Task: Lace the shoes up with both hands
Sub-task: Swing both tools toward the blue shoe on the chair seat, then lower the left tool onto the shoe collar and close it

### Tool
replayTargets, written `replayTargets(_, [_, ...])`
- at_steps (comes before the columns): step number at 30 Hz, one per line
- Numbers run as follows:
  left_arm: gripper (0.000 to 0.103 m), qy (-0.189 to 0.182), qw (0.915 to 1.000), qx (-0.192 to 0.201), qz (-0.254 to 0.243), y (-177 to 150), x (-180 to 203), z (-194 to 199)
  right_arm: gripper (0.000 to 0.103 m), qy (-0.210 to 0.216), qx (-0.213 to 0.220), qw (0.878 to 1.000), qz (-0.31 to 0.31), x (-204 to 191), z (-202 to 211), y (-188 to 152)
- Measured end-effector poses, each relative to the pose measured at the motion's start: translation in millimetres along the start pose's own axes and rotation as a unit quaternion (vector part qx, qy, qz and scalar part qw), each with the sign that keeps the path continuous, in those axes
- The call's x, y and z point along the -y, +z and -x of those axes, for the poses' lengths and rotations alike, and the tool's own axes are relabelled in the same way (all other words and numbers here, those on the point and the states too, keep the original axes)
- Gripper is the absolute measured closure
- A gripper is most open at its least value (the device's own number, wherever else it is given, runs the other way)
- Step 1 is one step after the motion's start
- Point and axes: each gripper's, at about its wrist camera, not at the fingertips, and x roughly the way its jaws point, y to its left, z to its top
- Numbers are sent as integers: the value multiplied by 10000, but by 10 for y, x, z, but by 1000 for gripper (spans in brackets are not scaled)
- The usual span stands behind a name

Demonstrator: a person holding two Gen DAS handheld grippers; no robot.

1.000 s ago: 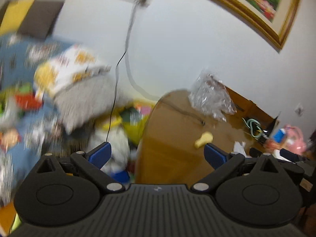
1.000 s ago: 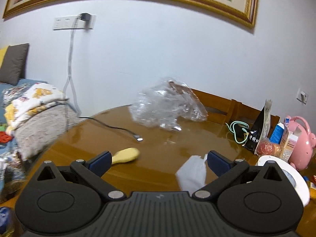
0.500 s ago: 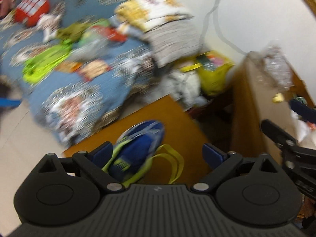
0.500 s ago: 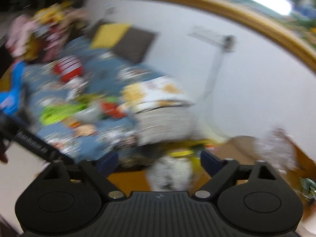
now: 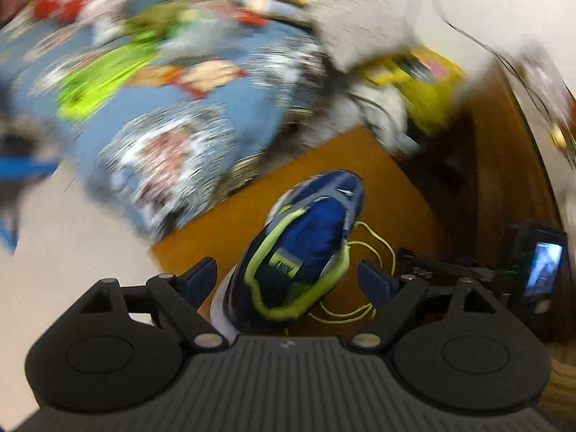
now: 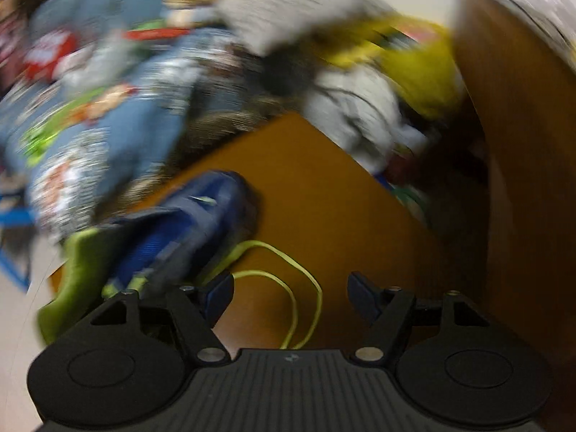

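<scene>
A blue shoe (image 5: 306,248) with lime trim is lying on a low wooden board (image 5: 388,194), its yellow-green lace (image 6: 288,288) trailing loose beside it. The left gripper (image 5: 288,277) is hanging over the shoe with its jaws spread wide, gripping nothing (the shoe is showing between the fingers). The right gripper (image 6: 289,293) is hovering over the lace loops, jaws apart and empty, having just been narrowing somewhat. A patterned blue blanket (image 5: 216,115) is showing blurred behind.
</scene>
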Motion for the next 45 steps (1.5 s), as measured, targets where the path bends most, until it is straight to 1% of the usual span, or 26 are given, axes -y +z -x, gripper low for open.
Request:
replayTargets(2, [17,-235,9983,-117,-514,120,-60,-185,20,-286,57,9994,-179,-21,-155,-171])
replayTargets(4, [17,-493,9939,-225,-962,231,-134,-359,20,-459,137,9985,-252,-48,-307,-309])
replayTargets(6, [17,-645,9901,-196,-1230,302,-229,-486,20,-331,271,9981,-447,-21,-470,-459])
replayTargets(8, [17,-649,9888,-136,-1338,352,-307,-604,20,-139,410,9973,-600,-9,-604,-566])
replayTargets(10, [17,-637,9876,-88,-1429,392,-348,-720,20,-75,443,9967,-670,-32,-748,-634])
replayTargets(13, [17,-511,9874,-10,-1500,415,-339,-861,18,-251,574,9952,-755,-34,-877,-691])
replayTargets(15, [17,-439,9883,21,-1462,395,-327,-930,15,-316,711,9924,-951,-14,-961,-709])
replayTargets(16, [17,-418,9888,26,-1433,377,-323,-957,12,-322,801,9904,-1077,-17,-996,-708])
replayTargets(17, [17,-409,9889,20,-1432,353,-316,-979,7,-329,900,9881,-1199,-25,-1026,-705])
replayTargets(18, [17,-394,9886,7,-1454,324,-304,-997,5,-336,999,9856,-1321,-33,-1056,-701])
replayTargets(19, [17,-359,9882,3,-1488,295,-293,-1006,4,-366,1076,9845,-1333,-71,-1082,-693])
replayTargets(20, [17,-309,9879,18,-1517,255,-278,-1013,0,-403,1147,9839,-1309,-120,-1107,-685])
replayTargets(21, [17,-266,9879,46,-1530,215,-270,-1012,1,-466,1263,9821,-1316,-161,-1126,-688])
replayTargets(25, [17,-189,9872,90,-1578,66,-252,-1021,0,-687,1834,9687,-1525,-199,-1165,-820])
replayTargets(26, [17,-165,9868,109,-1605,32,-245,-1029,0,-735,1878,9677,-1516,-212,-1162,-835])
replayTargets(28, [17,-148,9866,131,-1619,-11,-243,-1055,0,-767,1881,9665,-1568,-218,-1159,-841])
replayTargets(30, [17,-227,9862,160,-1630,-40,-247,-1096,0,-778,1882,9662,-1581,-211,-1169,-835])
replayTargets(33, [18,-329,9832,105,-1790,-48,-235,-1202,0,-781,1882,9662,-1581,-210,-1173,-837])
replayTargets(38, [20,-313,9844,141,-1724,-16,-314,-1262,0,-782,1882,9662,-1580,-211,-1171,-847])
replayTargets(41, [23,-391,9855,145,-1643,-32,-387,-1247,0,-780,1883,9662,-1579,-209,-1171,-848])
replayTargets(44, [32,-420,9851,45,-1664,-42,-424,-1240,0,-777,1884,9662,-1580,-209,-1171,-847])
replayTargets(45, [32,-438,9852,15,-1654,-41,-437,-1231,0,-777,1884,9662,-1580,-209,-1171,-847])
